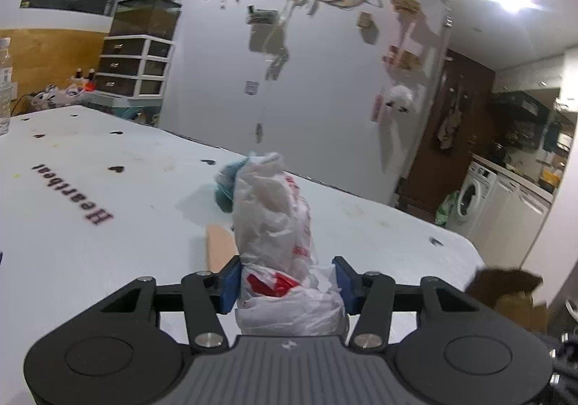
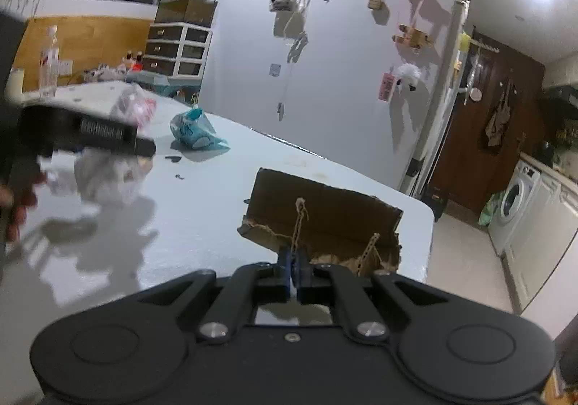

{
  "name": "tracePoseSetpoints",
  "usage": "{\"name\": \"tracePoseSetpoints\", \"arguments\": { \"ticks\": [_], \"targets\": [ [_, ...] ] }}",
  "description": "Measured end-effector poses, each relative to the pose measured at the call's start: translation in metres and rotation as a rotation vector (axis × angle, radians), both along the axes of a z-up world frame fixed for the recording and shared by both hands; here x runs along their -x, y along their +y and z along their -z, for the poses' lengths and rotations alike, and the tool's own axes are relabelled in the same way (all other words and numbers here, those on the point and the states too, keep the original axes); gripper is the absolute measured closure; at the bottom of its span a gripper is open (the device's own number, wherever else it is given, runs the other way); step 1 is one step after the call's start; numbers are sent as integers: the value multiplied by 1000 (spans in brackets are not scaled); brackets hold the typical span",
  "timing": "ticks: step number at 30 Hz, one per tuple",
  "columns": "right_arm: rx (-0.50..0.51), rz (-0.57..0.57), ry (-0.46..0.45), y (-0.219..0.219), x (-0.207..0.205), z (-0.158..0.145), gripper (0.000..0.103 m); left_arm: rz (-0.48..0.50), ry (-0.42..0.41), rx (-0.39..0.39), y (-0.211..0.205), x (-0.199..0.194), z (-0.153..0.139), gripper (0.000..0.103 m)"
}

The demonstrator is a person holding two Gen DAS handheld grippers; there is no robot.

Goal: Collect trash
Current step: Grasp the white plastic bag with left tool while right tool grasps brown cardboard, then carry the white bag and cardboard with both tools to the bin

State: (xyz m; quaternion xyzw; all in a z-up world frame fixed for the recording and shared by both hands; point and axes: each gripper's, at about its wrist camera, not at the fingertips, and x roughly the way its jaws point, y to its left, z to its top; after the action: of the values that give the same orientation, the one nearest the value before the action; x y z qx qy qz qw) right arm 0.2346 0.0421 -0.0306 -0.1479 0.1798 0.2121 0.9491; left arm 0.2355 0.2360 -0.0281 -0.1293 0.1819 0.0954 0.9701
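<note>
My left gripper (image 1: pixel 287 280) is shut on a crumpled white plastic bag with red print (image 1: pixel 276 224), which sticks up between its blue pads above the white table (image 1: pixel 90 242). A teal plastic bag (image 1: pixel 227 184) lies on the table just behind it, and also shows in the right wrist view (image 2: pixel 193 130). My right gripper (image 2: pixel 295 269) is shut on the torn rim of a brown paper bag (image 2: pixel 321 221) near the table's right corner. The left gripper (image 2: pixel 90 132) appears blurred at the left of the right wrist view, with the white bag (image 2: pixel 132 105) in it.
A thin beige strip (image 1: pixel 220 246) lies on the table by the white bag. A clear plastic bottle (image 2: pixel 50 62) stands at the table's far left. Drawers (image 1: pixel 133 65) stand behind the table. A washing machine (image 2: pixel 513 203) is at the right, beyond the table edge.
</note>
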Motion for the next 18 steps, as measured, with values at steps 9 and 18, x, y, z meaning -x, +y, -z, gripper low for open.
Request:
{"name": "tracePoseSetpoints", "arguments": {
  "ticks": [9,18],
  "targets": [
    [-49,8,19,-26,34,-2,100,82,50,-1,-37,34,8,62],
    [-92,38,29,-52,63,-7,100,119,72,-93,-77,80,-3,63]
  ]
}}
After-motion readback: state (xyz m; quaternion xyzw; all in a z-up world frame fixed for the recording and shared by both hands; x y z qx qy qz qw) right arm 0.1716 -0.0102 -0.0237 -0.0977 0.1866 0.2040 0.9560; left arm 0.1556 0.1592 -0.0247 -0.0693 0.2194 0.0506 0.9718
